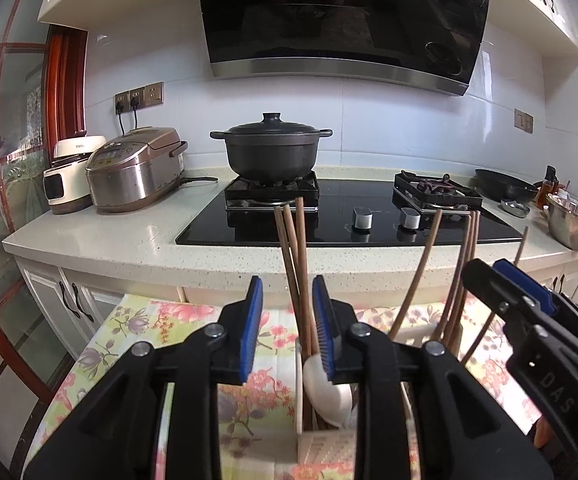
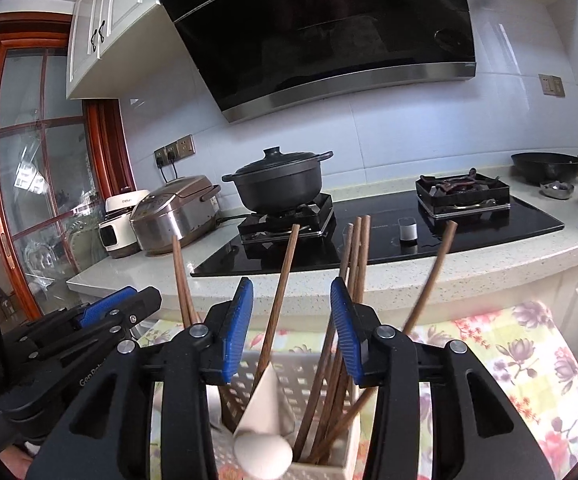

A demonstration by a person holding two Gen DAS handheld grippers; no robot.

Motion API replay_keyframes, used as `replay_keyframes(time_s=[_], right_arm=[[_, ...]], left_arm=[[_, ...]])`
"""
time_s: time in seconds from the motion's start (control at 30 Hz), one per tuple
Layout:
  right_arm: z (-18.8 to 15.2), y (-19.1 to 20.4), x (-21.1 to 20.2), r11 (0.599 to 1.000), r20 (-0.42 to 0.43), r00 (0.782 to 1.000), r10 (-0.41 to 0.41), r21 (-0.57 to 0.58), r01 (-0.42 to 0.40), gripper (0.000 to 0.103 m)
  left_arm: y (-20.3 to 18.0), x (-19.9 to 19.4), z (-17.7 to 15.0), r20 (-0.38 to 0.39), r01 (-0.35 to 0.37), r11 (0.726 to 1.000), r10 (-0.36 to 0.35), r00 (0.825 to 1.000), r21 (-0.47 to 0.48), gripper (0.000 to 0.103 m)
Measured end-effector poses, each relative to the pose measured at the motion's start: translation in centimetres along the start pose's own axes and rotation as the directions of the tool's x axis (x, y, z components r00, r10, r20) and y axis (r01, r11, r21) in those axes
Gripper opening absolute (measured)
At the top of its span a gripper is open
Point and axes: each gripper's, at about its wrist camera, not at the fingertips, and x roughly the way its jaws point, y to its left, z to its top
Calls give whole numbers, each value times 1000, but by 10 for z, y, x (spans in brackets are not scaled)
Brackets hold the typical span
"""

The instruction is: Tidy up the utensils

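In the left wrist view, the left gripper (image 1: 287, 324) hangs just above the white utensil holder (image 1: 321, 446), which stands on the floral cloth (image 1: 137, 344). Its jaws stand apart: 3 brown chopsticks (image 1: 295, 264) rise from the holder's left end, close against the right pad, and no pad visibly presses on them, so I read the grip as released. A white spoon (image 1: 327, 390) lies in the holder below that pad. More chopsticks (image 1: 463, 276) lean out of the holder's right part, and the right gripper (image 1: 507, 280) shows beyond them, seen from the side, so its jaws cannot be told there. In the right wrist view, the right gripper (image 2: 292, 330) sits over the same holder (image 2: 277, 364) with jaws open; 1 chopstick (image 2: 283, 292) stands loose in the gap, and a bundle (image 2: 355, 264) rises just by the right pad, untouched as far as I can see. The spoon (image 2: 263, 450) rests at the holder's near edge. The left gripper (image 2: 117, 306) lies to the holder's left. Judging by this, the task looks nearly done: every visible utensil is in the holder, none on the cloth; perhaps only straightening the leaning sticks is left.
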Motion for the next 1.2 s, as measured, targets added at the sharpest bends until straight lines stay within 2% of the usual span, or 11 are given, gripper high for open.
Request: replay_keyframes(time_s=[0.13, 0.2, 0.27, 0.37, 0.53, 0.67, 0.8, 0.9, 1.2], right_arm=[[-12, 1, -16, 1000, -20, 1000, -9, 8, 10, 41], [-20, 3, -27, 1000, -32, 999, -16, 7, 16, 43], [-29, 5, -38, 1000, -49, 999, -16, 2, 16, 49], [-45, 10, -55, 1000, -72, 997, -14, -17, 13, 51], [-66, 26, -89, 995, -87, 996, -32, -94, 24, 61], [-79, 39, -113, 987, -100, 994, -51, -159, 35, 65], [-87, 45, -135, 982, -119, 991, -60, -187, 37, 70], [-90, 43, -152, 986, -134, 990, -50, -164, 28, 72], [-87, 35, -183, 989, -137, 989, -57, -143, 37, 74]], left_arm=[[2, -13, -13, -12, 4, 1000, -4, 1000, 6, 41], [4, -20, -22, -18, 6, 1000, -6, 1000, 3, 55], [9, -30, -36, -30, 9, 1000, -10, 1000, -7, 63], [15, -42, -56, -55, 33, 999, -34, 998, -19, 76], [25, -69, -86, -65, 53, 998, -55, 996, -28, 88], [30, -104, -102, -20, 39, 999, -39, 999, -11, 97], [32, -142, -111, 28, 37, 999, -37, 999, 21, 98], [37, -172, -116, 52, 53, 998, -54, 997, 21, 98], [34, -212, -130, 29, 105, 994, -105, 994, 11, 98]])
